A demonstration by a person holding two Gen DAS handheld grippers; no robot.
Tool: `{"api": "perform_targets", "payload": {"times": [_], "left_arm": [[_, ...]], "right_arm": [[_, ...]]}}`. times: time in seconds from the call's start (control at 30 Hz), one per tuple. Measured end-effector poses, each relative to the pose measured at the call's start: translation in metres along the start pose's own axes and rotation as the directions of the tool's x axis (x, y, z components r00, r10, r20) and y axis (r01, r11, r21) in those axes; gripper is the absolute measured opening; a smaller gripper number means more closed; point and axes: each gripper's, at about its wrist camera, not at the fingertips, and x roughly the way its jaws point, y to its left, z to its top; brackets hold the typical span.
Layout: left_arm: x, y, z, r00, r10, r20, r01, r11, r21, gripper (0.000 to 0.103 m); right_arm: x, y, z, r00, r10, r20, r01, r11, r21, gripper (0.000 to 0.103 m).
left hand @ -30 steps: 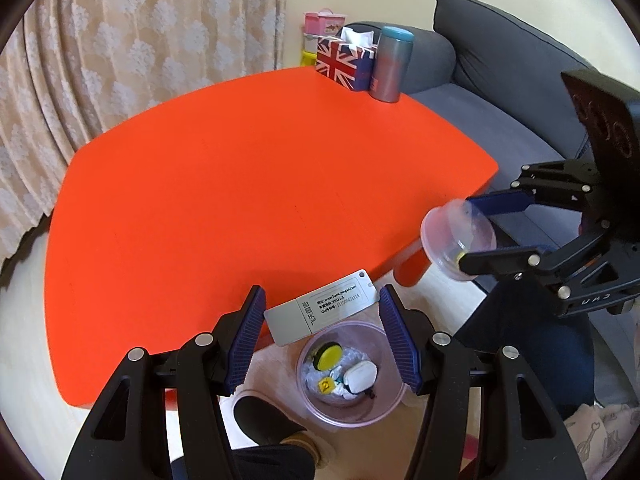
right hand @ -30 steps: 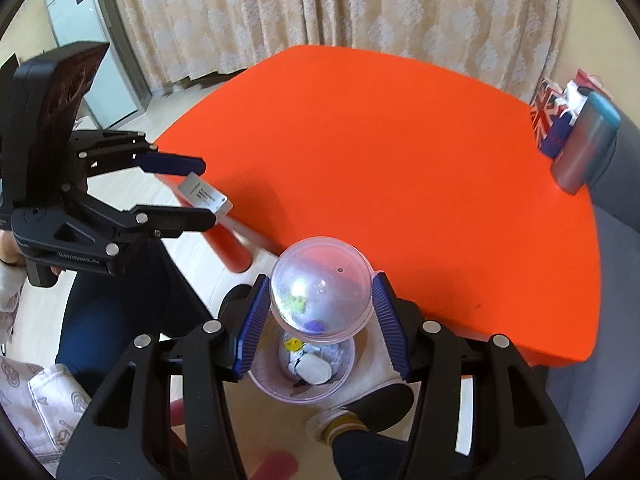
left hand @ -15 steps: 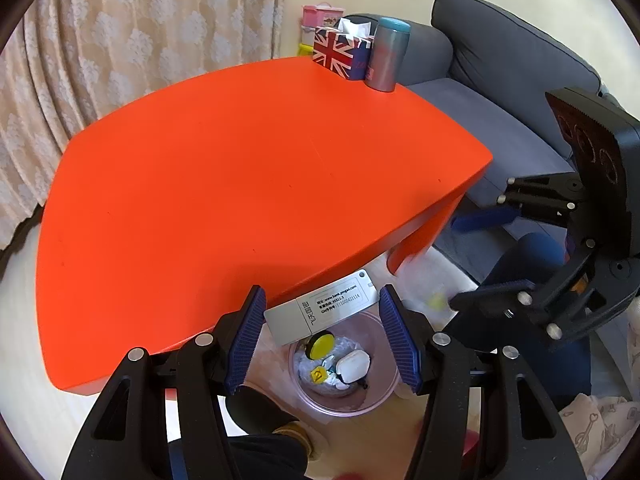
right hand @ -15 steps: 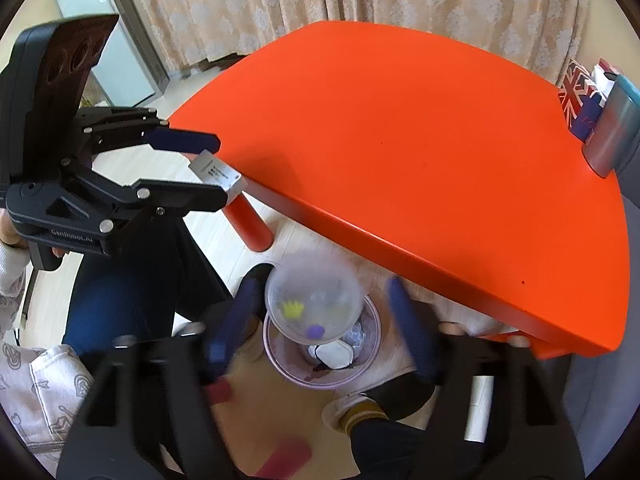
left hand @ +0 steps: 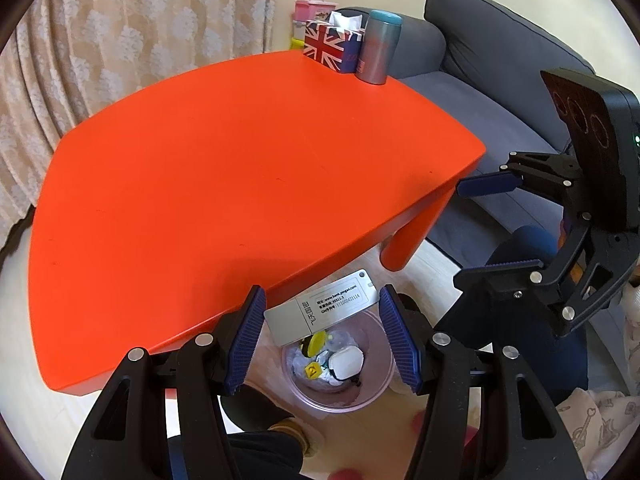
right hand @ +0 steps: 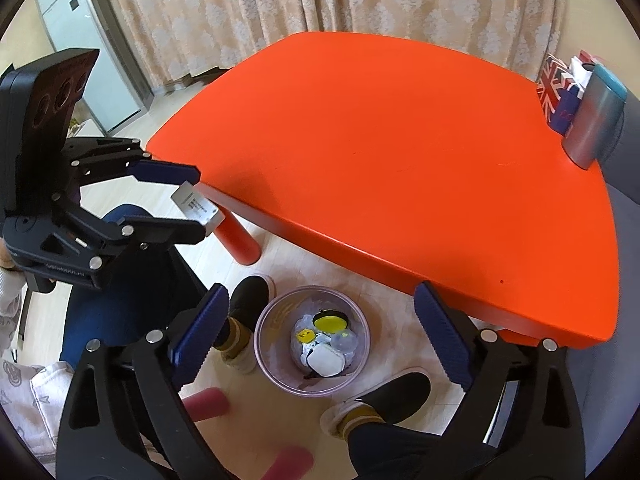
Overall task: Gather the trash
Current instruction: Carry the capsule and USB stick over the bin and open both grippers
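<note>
My left gripper (left hand: 322,334) is shut on a flat silver card-like device (left hand: 322,312) with printed text and holds it above a clear pink waste bin (left hand: 376,394) on the floor. The bin holds a yellow lid, a white case and other small trash. In the right wrist view the same bin (right hand: 266,354) lies below my right gripper (right hand: 316,340), which is open and empty; a clear plastic capsule (right hand: 344,342) lies inside the bin. The left gripper (right hand: 188,200) with the silver device (right hand: 196,208) shows at the left there. The right gripper (left hand: 498,226) shows open in the left wrist view.
An orange table (left hand: 240,184) fills the middle, with a Union Jack tissue box (left hand: 328,46) and a grey tumbler (left hand: 378,52) at its far corner. A grey sofa (left hand: 500,80) stands behind. The person's feet (right hand: 384,404) flank the bin. A curtain (right hand: 320,4) hangs beyond.
My right gripper opened and the clear capsule fell into the bin. My left gripper kept its hold on the silver device and moved back over the bin.
</note>
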Motion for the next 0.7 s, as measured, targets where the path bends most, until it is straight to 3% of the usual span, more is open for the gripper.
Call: {"api": "perform_targets", "payload": {"times": [0.7], "left_arm": [[0.008, -0.017, -0.004, 0.998, -0.056, -0.027, 0.057, 0.997, 0.046, 0.057]], "right_arm": [[-0.015, -0.014, -0.001, 0.997, -0.067, 0.026, 0.065, 0.996, 0.067, 0.094]]}}
